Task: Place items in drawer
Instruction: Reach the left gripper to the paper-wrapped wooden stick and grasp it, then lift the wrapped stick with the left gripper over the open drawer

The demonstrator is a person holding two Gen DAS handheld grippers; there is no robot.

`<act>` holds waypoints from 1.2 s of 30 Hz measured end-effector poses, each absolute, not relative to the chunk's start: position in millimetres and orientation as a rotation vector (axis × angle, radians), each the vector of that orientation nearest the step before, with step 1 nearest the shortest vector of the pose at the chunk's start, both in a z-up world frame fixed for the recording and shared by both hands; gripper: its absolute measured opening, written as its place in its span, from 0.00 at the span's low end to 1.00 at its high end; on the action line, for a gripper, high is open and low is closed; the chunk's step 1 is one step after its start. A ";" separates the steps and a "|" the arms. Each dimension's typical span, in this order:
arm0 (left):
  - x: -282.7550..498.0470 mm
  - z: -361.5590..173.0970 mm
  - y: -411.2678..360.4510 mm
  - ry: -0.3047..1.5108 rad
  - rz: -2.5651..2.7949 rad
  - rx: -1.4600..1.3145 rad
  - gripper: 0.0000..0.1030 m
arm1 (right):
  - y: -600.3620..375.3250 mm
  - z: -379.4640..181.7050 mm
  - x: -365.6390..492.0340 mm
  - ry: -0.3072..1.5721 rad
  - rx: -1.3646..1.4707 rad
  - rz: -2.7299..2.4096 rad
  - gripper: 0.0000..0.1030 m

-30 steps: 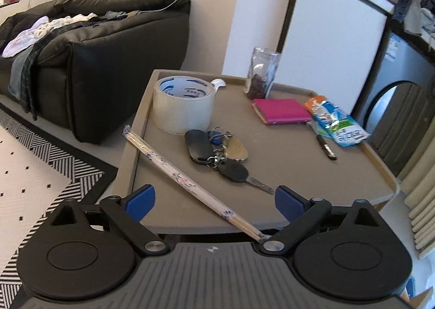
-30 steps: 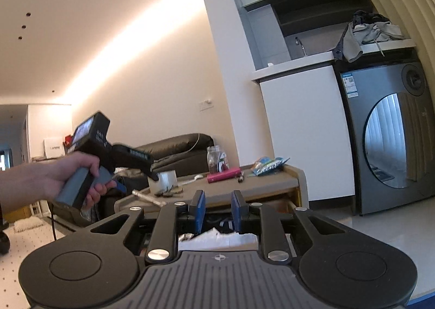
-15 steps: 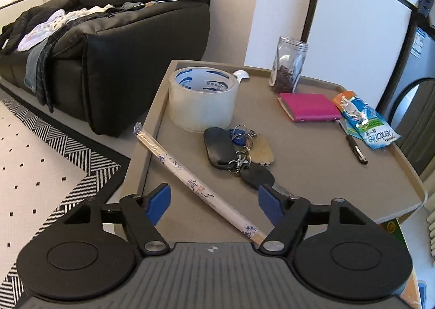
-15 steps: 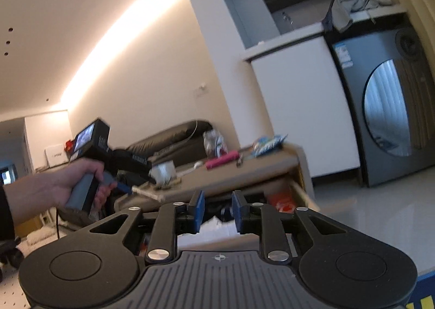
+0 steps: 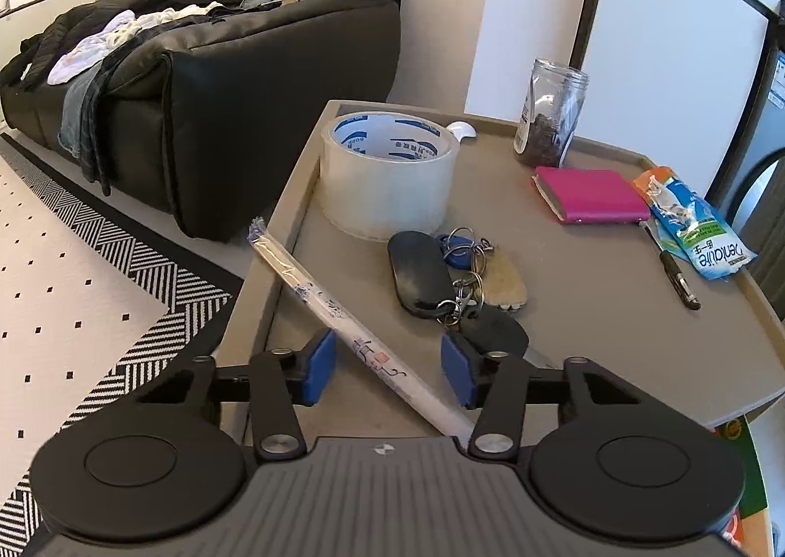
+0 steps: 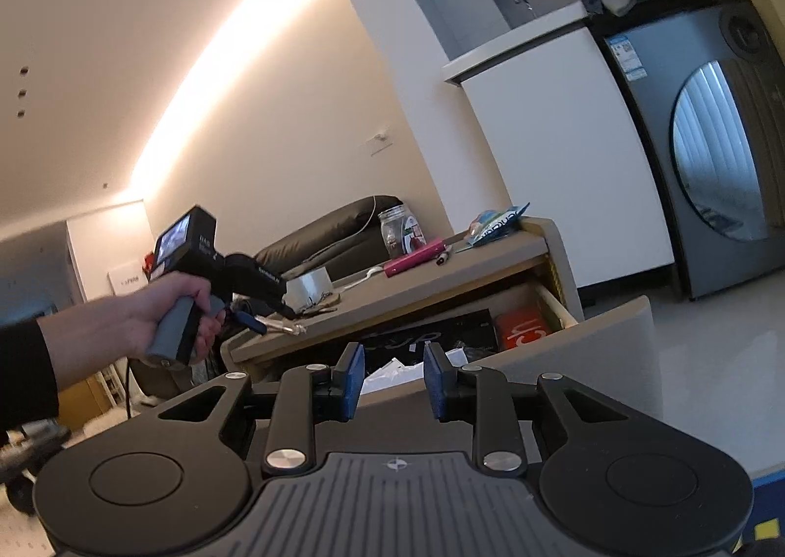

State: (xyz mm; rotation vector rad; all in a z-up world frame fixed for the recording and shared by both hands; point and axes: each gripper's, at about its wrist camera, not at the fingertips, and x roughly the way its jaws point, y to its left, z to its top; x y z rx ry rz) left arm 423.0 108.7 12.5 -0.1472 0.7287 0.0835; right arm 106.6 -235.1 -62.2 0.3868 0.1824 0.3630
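The left gripper [image 5: 387, 370] has its blue-padded jaws parted on either side of the long paper-wrapped chopsticks [image 5: 343, 316], not closed on them. The chopsticks lie slantwise on the grey-brown table top [image 5: 579, 312], one end over its left rim, just beside the black key fob and keyring bunch [image 5: 441, 277] (the clear tape roll [image 5: 387, 174] stands behind). The right gripper [image 6: 395, 380], jaws apart and empty, hovers at the open drawer [image 6: 579, 346] under the table top.
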 end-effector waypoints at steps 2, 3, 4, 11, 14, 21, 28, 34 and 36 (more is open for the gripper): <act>422.7 12.5 107.6 0.734 0.078 -0.115 0.37 | -235.2 -63.7 107.4 0.179 0.398 0.387 0.29; 422.2 12.8 107.2 0.736 0.072 -0.104 0.36 | -234.6 -63.8 107.8 0.180 0.394 0.391 0.29; 421.4 13.1 107.2 0.737 0.066 -0.098 0.30 | -234.0 -63.9 108.1 0.182 0.391 0.395 0.29; 407.3 17.3 105.7 0.712 0.022 -0.095 0.16 | -231.0 -66.1 111.1 0.181 0.367 0.390 0.29; 401.0 19.2 105.0 0.700 0.004 -0.094 0.15 | -232.3 -66.7 111.7 0.183 0.376 0.389 0.29; 379.3 27.6 101.1 0.662 -0.056 -0.098 0.06 | -230.9 -67.8 111.5 0.177 0.369 0.379 0.29; 354.7 36.2 87.7 0.624 -0.126 -0.071 0.06 | -229.5 -69.0 111.1 0.171 0.362 0.372 0.29; 333.9 45.7 75.3 0.583 -0.180 -0.035 0.05 | -228.8 -69.3 112.6 0.169 0.362 0.369 0.29; 327.1 48.0 71.1 0.571 -0.200 -0.027 0.05 | -227.8 -69.9 112.8 0.166 0.357 0.367 0.30</act>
